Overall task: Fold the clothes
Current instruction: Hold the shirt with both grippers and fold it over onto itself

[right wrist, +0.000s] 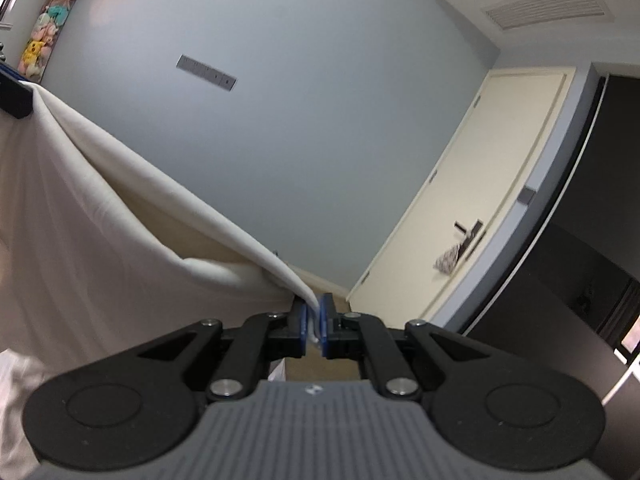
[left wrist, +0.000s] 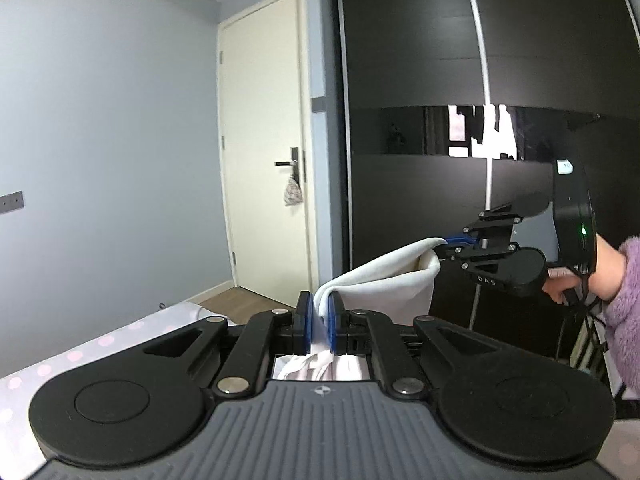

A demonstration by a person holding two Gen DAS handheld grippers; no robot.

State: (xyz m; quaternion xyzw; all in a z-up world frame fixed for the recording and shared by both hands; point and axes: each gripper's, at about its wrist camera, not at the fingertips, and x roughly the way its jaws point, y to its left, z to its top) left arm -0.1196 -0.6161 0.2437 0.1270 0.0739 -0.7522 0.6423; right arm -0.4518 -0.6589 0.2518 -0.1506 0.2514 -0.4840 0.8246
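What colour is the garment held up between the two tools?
Plain white or off-white garment, with no pattern visible. It shows best in the right wrist view.

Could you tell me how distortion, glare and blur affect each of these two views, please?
Left wrist view: fisheye bows the wardrobe edges, and its glossy band mirrors blown-out white patches; the left gripper and white garment look sharp. Right wrist view: steeply tilted, the door leans and curves, lighting is soft and even, and the frame's lower corners blur around the right gripper.
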